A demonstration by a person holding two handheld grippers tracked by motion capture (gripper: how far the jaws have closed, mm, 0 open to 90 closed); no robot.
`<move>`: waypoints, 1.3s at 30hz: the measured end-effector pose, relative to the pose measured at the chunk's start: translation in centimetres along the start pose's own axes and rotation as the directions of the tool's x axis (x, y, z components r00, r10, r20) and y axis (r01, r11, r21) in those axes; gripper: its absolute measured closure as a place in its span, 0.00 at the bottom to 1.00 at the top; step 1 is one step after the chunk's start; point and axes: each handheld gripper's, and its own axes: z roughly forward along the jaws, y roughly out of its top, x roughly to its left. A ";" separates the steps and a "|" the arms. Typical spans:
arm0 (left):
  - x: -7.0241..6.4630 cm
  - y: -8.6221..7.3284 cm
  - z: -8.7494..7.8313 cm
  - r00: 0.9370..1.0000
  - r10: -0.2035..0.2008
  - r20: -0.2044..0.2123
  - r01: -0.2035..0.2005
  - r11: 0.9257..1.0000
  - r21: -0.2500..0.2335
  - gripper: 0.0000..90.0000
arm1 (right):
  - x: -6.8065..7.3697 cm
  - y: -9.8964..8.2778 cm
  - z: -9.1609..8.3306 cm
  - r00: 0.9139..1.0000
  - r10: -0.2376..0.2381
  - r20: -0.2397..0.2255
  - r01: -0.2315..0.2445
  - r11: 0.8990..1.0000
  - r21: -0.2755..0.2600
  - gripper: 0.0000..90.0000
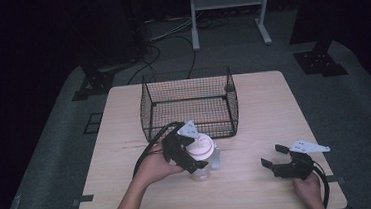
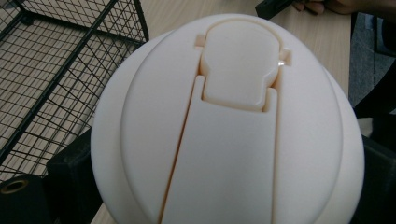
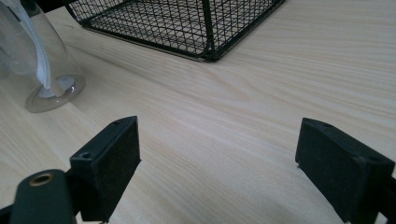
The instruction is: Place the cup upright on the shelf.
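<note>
In front of the basket: the bottle stands upright on the table, near its front edge, just short of the basket; from the high view I cannot tell whether the two touch.
Bottle: clear body, cream flip-top lid, white strap hanging inside it, as the right gripper view shows.
Left gripper: the left gripper is clamped on the lid, one black jaw on each side of its dome in the left gripper view.
Right gripper: the right gripper lies low over bare table well to the right, jaws spread wide with nothing between them.
Likely step: lifting the bottle over the near wall into the basket, judging by how close they stand.
Risk, slip: the lid is a smooth dome; flat pads on a curved surface may slide upward and let the bottle drop once its weight hangs from them.
Risk, lid: the hold is on the lid alone, so a loose lid could come away and leave the body behind.
Risk, wall: too low a lift would knock the base against the wire rim and tip the bottle or shove the basket.
Risk, swing: gripped at the top, the body may pendulum and strike the mesh.
Help at hand: the free gripper is too far off to steady anything quickly.
</note>
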 end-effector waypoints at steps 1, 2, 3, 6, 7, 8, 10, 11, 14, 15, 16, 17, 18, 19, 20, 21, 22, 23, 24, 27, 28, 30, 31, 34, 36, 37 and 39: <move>0.0 0.1 -0.1 1.000 -0.001 0.000 0.001 1.000 -0.002 0.06 | 0.0 0.0 0.0 1.000 0.000 0.000 0.000 1.000 0.000 0.14; -0.1 0.2 -0.2 1.000 0.000 -0.003 0.000 1.000 -0.003 0.06 | 0.0 0.0 0.0 1.000 0.000 0.000 0.000 1.000 0.000 0.14; -0.1 0.4 -0.4 1.000 0.006 -0.006 -0.006 1.000 -0.002 0.06 | 0.0 0.0 0.0 1.000 -0.001 0.001 0.001 1.000 -0.001 0.14; -0.1 0.7 -0.8 1.000 0.015 -0.009 -0.015 1.000 0.006 0.06 | 0.0 0.0 0.0 1.000 0.000 0.000 0.000 1.000 -0.001 0.14; -0.1 0.8 -0.9 1.000 0.019 -0.012 -0.019 1.000 0.006 0.06 | 0.0 0.0 0.0 1.000 0.000 0.000 0.000 1.000 -0.001 0.14; -0.1 1.0 -1.1 1.000 0.017 -0.013 -0.017 1.000 0.003 0.06 | 0.0 0.0 0.0 1.000 0.000 0.000 0.000 1.000 -0.002 0.14; -0.1 1.3 -1.4 1.000 0.021 -0.017 -0.021 1.000 0.005 0.06 | 0.0 0.0 0.0 1.000 0.000 0.000 0.000 1.000 -0.003 0.14; -0.1 1.3 -1.4 1.000 0.021 -0.017 -0.021 1.000 0.005 0.06 | 0.0 0.0 0.0 1.000 0.000 0.000 0.000 1.000 -0.003 0.14; 0.0 1.7 -1.9 0.999 0.026 -0.019 -0.026 1.000 0.003 0.06 | 0.0 0.0 0.0 1.000 0.000 0.000 0.000 1.000 -0.003 0.14; 0.0 1.9 -2.2 1.000 0.024 -0.019 -0.024 1.000 -0.001 0.06 | 0.0 0.0 0.0 1.000 -0.001 0.000 0.001 1.000 -0.004 0.14; 0.0 1.9 -2.2 1.000 0.024 -0.019 -0.024 1.000 -0.001 0.06 | 0.0 0.0 0.0 1.000 -0.001 0.000 0.001 1.000 -0.004 0.14; 0.1 2.1 -2.4 1.000 0.027 -0.016 -0.027 1.000 -0.002 0.06 | 0.0 0.0 0.0 1.000 -0.001 0.000 0.001 1.000 -0.004 0.14; 0.1 2.1 -2.5 1.000 0.024 -0.015 -0.024 1.000 -0.006 0.06 | 0.0 0.0 0.0 1.000 0.000 -0.001 0.000 1.000 -0.004 0.14; 0.2 2.2 -2.6 0.999 0.029 -0.015 -0.029 1.000 -0.003 0.06 | 0.0 0.0 0.0 1.000 0.000 -0.001 0.000 1.000 -0.004 0.14; 0.2 2.4 -2.8 0.999 0.030 -0.018 -0.030 1.000 -0.003 0.06 | 0.0 0.0 0.0 1.000 0.000 -0.001 0.000 1.000 -0.003 0.14; 0.2 2.5 -2.9 0.999 0.033 -0.019 -0.033 0.999 -0.002 0.06 | 0.0 0.0 0.0 1.000 0.000 -0.001 0.000 1.000 -0.003 0.14; 0.2 2.6 -3.1 0.999 0.033 -0.020 -0.034 0.999 -0.003 0.06 | 0.0 0.0 0.0 1.000 0.001 -0.001 -0.001 1.000 -0.003 0.14; 0.3 2.8 -3.3 0.999 0.039 -0.019 -0.039 0.999 0.000 0.06 | 0.0 0.0 0.0 1.000 0.001 -0.001 -0.001 1.000 -0.003 0.14; 0.4 2.9 -3.4 0.999 0.037 -0.017 -0.037 0.999 0.000 0.06 | 0.0 0.0 0.0 1.000 0.001 -0.001 -0.001 1.000 -0.003 0.14; 0.6 3.4 -3.9 0.999 0.041 -0.015 -0.041 0.999 0.003 0.06 | 0.0 0.0 0.0 1.000 0.003 -0.002 -0.003 1.000 -0.003 0.14; 0.7 3.8 -4.3 0.999 0.041 -0.012 -0.041 0.999 0.000 0.06 | 0.0 0.0 0.0 1.000 0.003 -0.002 -0.003 1.000 -0.002 0.14; 0.8 4.1 -4.6 0.999 0.041 -0.009 -0.041 0.999 -0.002 0.06 | 0.0 0.0 0.0 1.000 0.001 0.000 -0.001 1.000 -0.007 0.14; 1.1 4.4 -5.0 0.999 0.039 -0.003 -0.039 0.999 -0.006 0.06 | -0.1 0.0 0.0 1.000 -0.001 0.001 0.001 1.000 -0.005 0.14; 1.3 4.8 -5.5 0.999 0.038 0.002 -0.038 0.999 -0.012 0.06 | -0.1 0.0 0.0 1.000 0.000 0.000 0.000 1.000 -0.005 0.14; 1.6 5.2 -6.0 0.999 0.033 0.009 -0.032 0.999 -0.020 0.06 | -0.1 0.0 0.0 1.000 -0.001 0.000 0.001 1.000 -0.003 0.14; 1.7 5.3 -6.2 0.999 0.034 0.009 -0.034 0.999 -0.021 0.06 | -0.1 0.0 0.0 1.000 0.000 0.000 0.000 1.000 -0.005 0.14; 2.0 5.8 -6.7 0.999 0.032 0.014 -0.032 0.999 -0.026 0.06 | -0.1 0.0 0.0 1.000 0.000 0.000 0.000 1.000 -0.005 0.14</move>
